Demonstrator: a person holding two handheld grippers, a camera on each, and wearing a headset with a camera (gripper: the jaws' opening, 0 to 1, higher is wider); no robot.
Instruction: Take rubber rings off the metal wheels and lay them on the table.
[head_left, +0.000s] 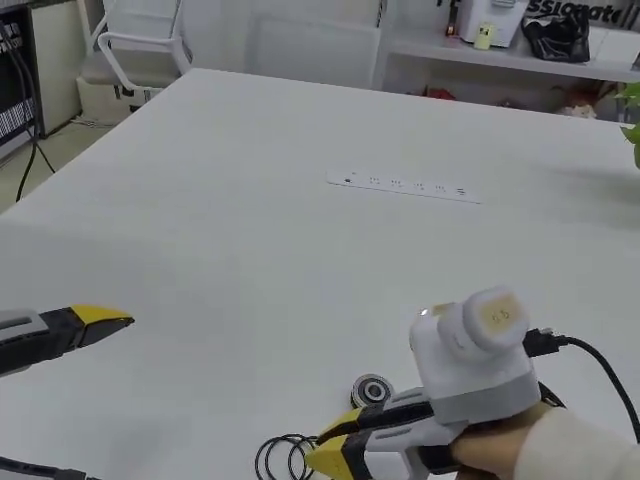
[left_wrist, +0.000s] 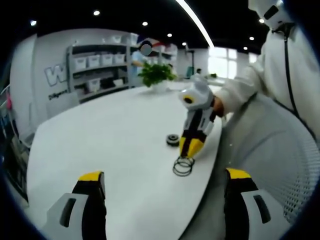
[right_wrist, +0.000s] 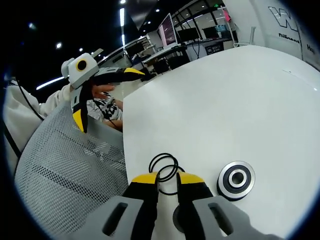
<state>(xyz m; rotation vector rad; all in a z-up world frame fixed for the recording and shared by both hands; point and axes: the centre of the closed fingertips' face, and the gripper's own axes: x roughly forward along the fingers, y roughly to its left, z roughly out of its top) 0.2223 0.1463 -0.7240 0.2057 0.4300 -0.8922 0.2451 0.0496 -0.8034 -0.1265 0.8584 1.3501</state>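
Right gripper view: rubber rings (right_wrist: 164, 167) flat on the table (right_wrist: 225, 100), at the tips of the right gripper (right_wrist: 167, 179). Its jaws are nearly together, possibly nipping one ring; unclear. Metal wheel (right_wrist: 236, 180) just beside. Left gripper (left_wrist: 164, 175) has jaws wide apart and is farther off.

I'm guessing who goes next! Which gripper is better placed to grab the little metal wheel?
Probably the right. The right gripper hovers just beside the metal wheel and the rubber rings, jaws slightly apart. The left gripper, jaws wide open, is much farther from them.
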